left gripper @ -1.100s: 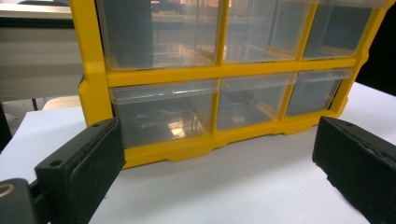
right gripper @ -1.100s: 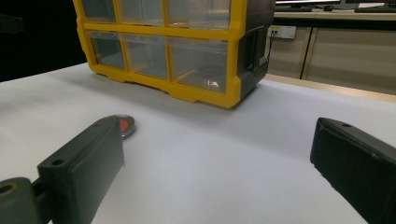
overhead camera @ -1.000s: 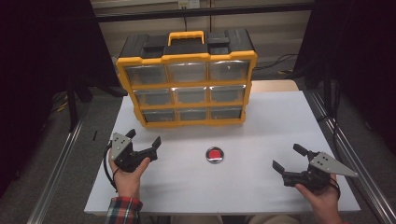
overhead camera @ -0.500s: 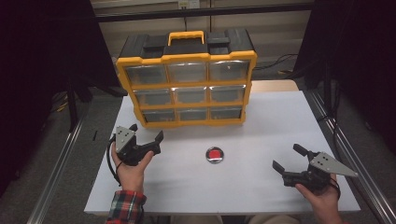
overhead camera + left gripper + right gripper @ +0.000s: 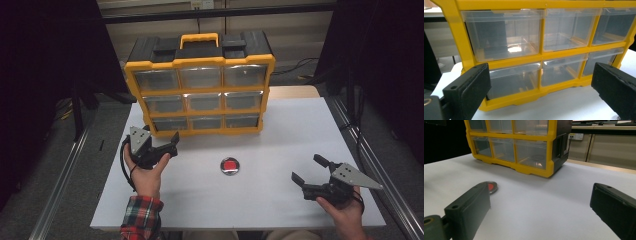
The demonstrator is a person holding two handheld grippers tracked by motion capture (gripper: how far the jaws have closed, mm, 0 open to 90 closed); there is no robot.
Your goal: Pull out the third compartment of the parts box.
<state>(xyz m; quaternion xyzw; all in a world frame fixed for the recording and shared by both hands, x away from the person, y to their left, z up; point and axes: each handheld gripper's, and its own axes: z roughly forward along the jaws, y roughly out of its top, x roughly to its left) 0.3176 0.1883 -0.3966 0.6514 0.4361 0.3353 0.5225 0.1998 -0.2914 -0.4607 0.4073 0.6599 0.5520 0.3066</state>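
A yellow and black drawer organizer (image 5: 200, 85) stands at the back of the white table (image 5: 295, 135), with three rows of three clear drawers. My left gripper (image 5: 162, 141) is open just in front of its bottom left drawer (image 5: 170, 123), not touching it. In the left gripper view the organizer (image 5: 541, 60) is close ahead and its drawers look empty; my left gripper (image 5: 541, 83) holds nothing. A small round metal-rimmed disc with a red centre (image 5: 230, 165) lies mid-table. My right gripper (image 5: 306, 169) stands open near the front right, apart from the disc (image 5: 491, 187).
Metal rails run along both sides of the table (image 5: 65, 195). A wooden surface (image 5: 295, 92) shows behind the organizer's right end. Cables and a wall socket (image 5: 576, 136) lie beyond the table's far edge.
My left gripper has moved forward and slightly right, from the front left of the table to the organizer's bottom left drawer. The right gripper and the disc have stayed put.
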